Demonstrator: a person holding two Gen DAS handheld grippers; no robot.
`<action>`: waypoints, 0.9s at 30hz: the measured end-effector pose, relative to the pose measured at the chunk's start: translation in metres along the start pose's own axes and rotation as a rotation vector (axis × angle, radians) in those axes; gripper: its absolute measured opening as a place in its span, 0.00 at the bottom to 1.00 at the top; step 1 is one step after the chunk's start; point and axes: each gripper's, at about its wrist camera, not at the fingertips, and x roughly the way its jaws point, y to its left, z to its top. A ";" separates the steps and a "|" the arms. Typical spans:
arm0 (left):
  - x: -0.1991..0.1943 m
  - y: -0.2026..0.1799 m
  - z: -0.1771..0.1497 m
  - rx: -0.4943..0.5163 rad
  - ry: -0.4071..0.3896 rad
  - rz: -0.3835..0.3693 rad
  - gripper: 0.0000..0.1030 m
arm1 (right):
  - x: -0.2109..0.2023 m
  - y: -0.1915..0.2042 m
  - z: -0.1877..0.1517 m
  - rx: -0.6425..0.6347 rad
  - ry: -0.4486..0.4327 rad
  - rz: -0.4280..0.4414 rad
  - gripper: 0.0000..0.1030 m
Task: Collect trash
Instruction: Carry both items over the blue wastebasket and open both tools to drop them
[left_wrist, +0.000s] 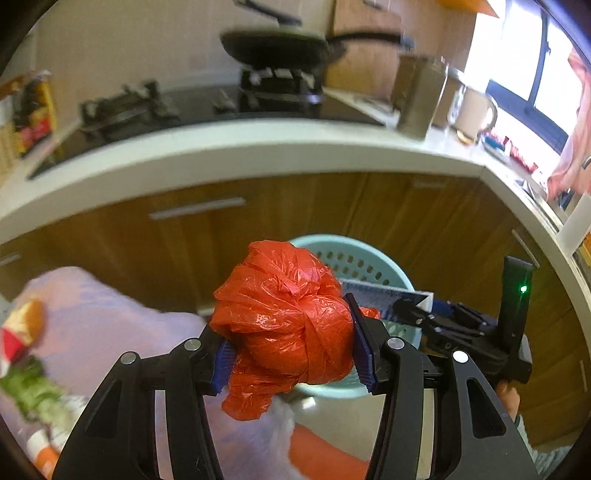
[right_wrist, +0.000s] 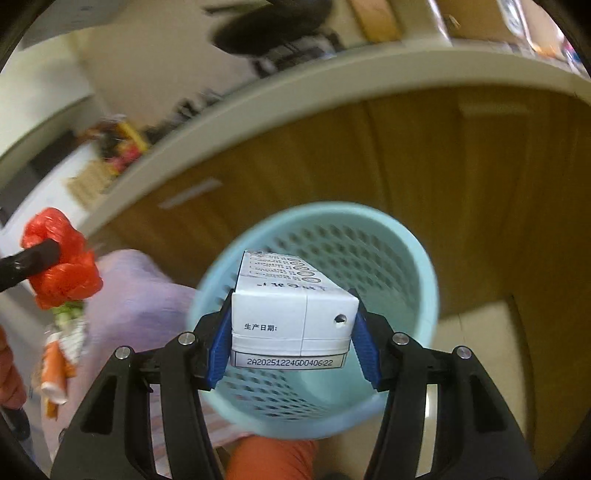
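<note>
Left jaws: partly open, the blue pads pressed against both sides of a knotted red plastic bag (left_wrist: 286, 314); the left gripper (left_wrist: 291, 354) has the bag clamped off the floor.
Right jaws: partly open, the pads flat against the two short sides of a white carton (right_wrist: 291, 317); the right gripper (right_wrist: 291, 354) holds it level, its printed date code facing the camera.
Carton position: above the open mouth of the light blue basket (right_wrist: 413, 251), inside the ring of the rim as seen from the right wrist view.
Red bag position: in front of the basket's rim in the left wrist view, to the left of the carton and apart from it.
Basket: round, perforated wall, standing on the floor against the wooden cabinet doors (left_wrist: 295, 206).
Floor to the left: a pale purple cloth (left_wrist: 110, 317) with a few blurred wrappers (left_wrist: 26, 343) on it, beside the basket.
Tabletop: white edge (left_wrist: 229, 147) above the cabinets, carrying a stove with a black pan (left_wrist: 277, 46), a metal container (left_wrist: 421, 96) and a mug (left_wrist: 474, 112).
</note>
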 end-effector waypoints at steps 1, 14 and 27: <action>0.014 -0.001 0.003 -0.004 0.022 -0.009 0.49 | 0.006 -0.005 0.000 0.009 0.016 -0.012 0.53; 0.115 -0.025 0.009 0.029 0.189 0.032 0.57 | 0.020 -0.019 0.008 0.051 0.052 -0.063 0.57; 0.022 -0.022 0.004 -0.010 0.019 -0.022 0.64 | -0.033 0.024 0.011 -0.025 -0.044 -0.018 0.57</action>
